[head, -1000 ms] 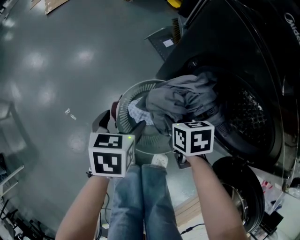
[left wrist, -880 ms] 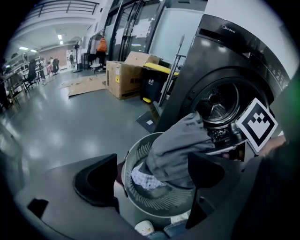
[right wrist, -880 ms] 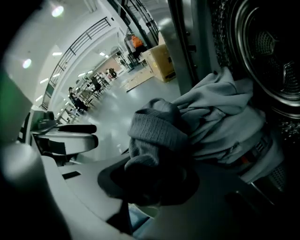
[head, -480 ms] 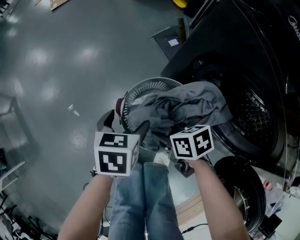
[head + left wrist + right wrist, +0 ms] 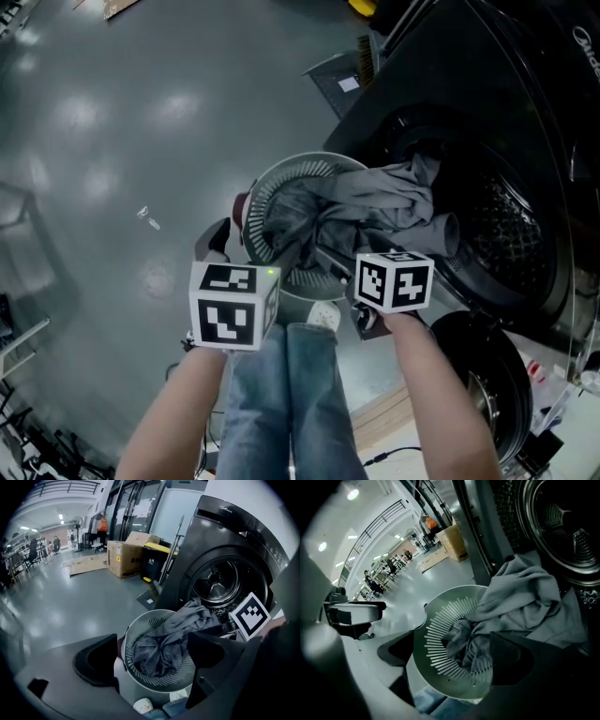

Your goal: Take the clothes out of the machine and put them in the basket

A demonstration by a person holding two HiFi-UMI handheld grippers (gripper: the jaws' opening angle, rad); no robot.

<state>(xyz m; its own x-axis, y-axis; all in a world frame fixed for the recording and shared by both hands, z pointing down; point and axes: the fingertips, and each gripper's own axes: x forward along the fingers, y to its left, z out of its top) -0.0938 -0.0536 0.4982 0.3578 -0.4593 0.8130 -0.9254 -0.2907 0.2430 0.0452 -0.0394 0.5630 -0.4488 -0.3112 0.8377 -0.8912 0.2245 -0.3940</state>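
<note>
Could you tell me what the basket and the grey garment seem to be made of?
The basket looks like moulded plastic, pale and matte: its wall is cut into even slots. The grey garment looks like soft cloth, possibly cotton; it hangs in loose folds and creases over the rim.

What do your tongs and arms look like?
The left tongs and right tongs each have two chunky black jaws. Each carries a white cube with black square markers; the left one shows a small green light. The forearms are bare of sleeves.
</note>
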